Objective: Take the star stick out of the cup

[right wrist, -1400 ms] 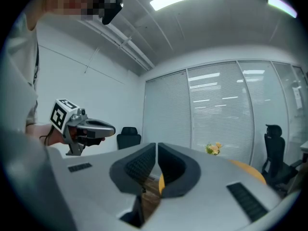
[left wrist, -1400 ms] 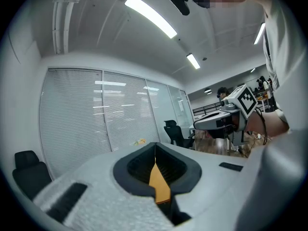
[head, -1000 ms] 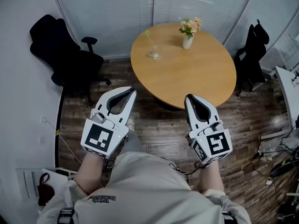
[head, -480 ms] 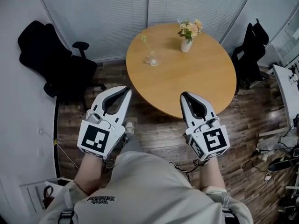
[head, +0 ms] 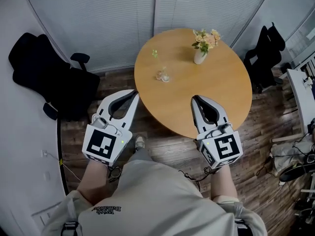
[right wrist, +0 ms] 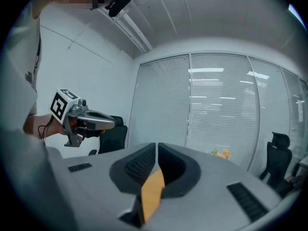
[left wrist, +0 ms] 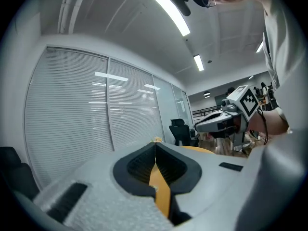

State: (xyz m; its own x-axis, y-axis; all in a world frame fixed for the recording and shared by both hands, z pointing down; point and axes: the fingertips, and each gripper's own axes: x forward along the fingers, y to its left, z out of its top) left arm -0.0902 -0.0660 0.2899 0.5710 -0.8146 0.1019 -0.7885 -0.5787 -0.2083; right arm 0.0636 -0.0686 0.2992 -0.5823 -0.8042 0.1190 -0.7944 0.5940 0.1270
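Observation:
On the round wooden table [head: 221, 90] a small clear cup [head: 163, 75] stands near the left rim. A thin star stick [head: 154, 53] with a green top leans out of it. Both grippers are held level short of the cup, apart from it. My left gripper [head: 135, 93] hovers just off the table's left near edge, its jaws shut and empty; in the left gripper view my left gripper [left wrist: 155, 143] also has its tips together. My right gripper [head: 195, 99] sits over the table's near edge, shut with nothing in it, as my right gripper [right wrist: 157, 144] shows from its own view.
A white vase of flowers [head: 200, 53] stands at the table's far side. Black office chairs sit at the left [head: 44, 77] and the right [head: 268, 45]. Window blinds [head: 123, 18] run behind the table. Cables and clutter [head: 295, 161] lie on the wooden floor at the right.
The person has stepped toward the table. Both grippers have moved forward together, staying shut, and now reach the table's near edge. The cup appears closer.

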